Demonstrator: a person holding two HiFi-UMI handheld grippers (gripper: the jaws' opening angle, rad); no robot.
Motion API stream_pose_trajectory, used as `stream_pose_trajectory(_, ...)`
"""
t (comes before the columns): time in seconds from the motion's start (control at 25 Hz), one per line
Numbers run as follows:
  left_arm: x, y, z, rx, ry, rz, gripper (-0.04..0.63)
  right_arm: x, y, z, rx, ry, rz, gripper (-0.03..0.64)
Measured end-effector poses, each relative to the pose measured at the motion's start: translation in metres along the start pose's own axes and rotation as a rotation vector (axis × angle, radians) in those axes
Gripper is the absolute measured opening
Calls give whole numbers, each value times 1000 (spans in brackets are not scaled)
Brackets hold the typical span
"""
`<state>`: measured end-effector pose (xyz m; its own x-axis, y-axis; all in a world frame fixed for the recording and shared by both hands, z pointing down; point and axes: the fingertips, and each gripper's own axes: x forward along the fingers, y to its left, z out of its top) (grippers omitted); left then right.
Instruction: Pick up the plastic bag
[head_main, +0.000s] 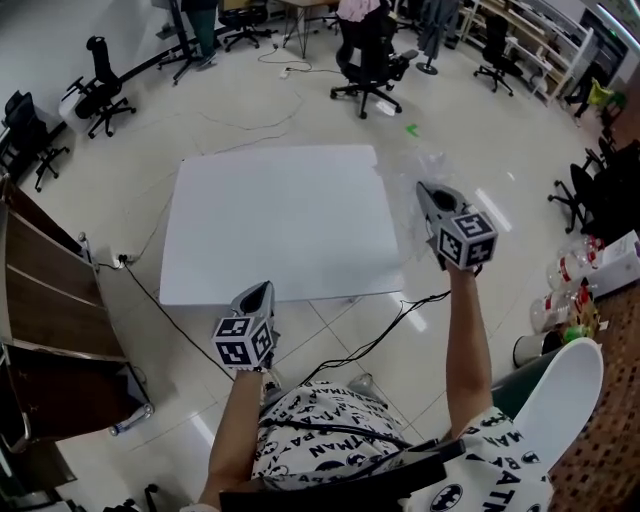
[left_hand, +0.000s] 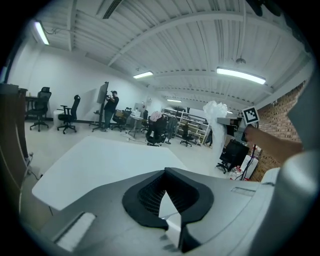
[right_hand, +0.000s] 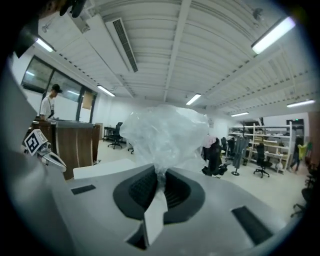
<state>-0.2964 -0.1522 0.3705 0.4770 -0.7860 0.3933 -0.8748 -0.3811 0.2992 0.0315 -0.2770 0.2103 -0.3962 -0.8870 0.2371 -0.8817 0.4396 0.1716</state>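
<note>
Head view | right arm (head_main: 462, 340) outstretched, right tongs (right_hand: 159, 172) clamping plastic bag (right_hand: 165, 131) | left tongs (left_hand: 165, 181) closed, empty

My right claw (right_hand: 159, 180) has a matt grey plastic shell, with black ribbed pads (right_hand: 140, 189) inside. The plastic bag (right_hand: 165, 132) is thin clear film, crinkly all over and a bit shiny where the lights catch it. My left claw (left_hand: 167, 197) is the same matt grey plastic with black ridged lining. The table top (head_main: 280, 220) looks smooth, white and matt. The floor (head_main: 130, 150) is pale glossy tile, the cabinet (head_main: 40, 290) is brown wood, and the wall (left_hand: 282, 107) is rough brick.
</note>
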Motion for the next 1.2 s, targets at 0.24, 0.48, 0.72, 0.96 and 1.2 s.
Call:
stream_pose_trajectory(0.24,-6,13,-4,-20,8,36,2,92,61,-40,-202,150,183,12)
stream_pose_trajectory(0.48,-23,38,-15,-47,26,85,2,168,175,-112,-309,286,401,12)
stream_pose_trajectory(0.72,-42,61,-39,-93,63,129,2,208,286,-176,-335,416,579,13)
stream_pose_trajectory(0.96,-66,94,-52,-134,72,183,2,228,361,-210,-372,552,628,14)
stream_pose_trajectory(1.2,-84,121,-63,-172,72,223,2,249,403,-231,-423,609,606,21)
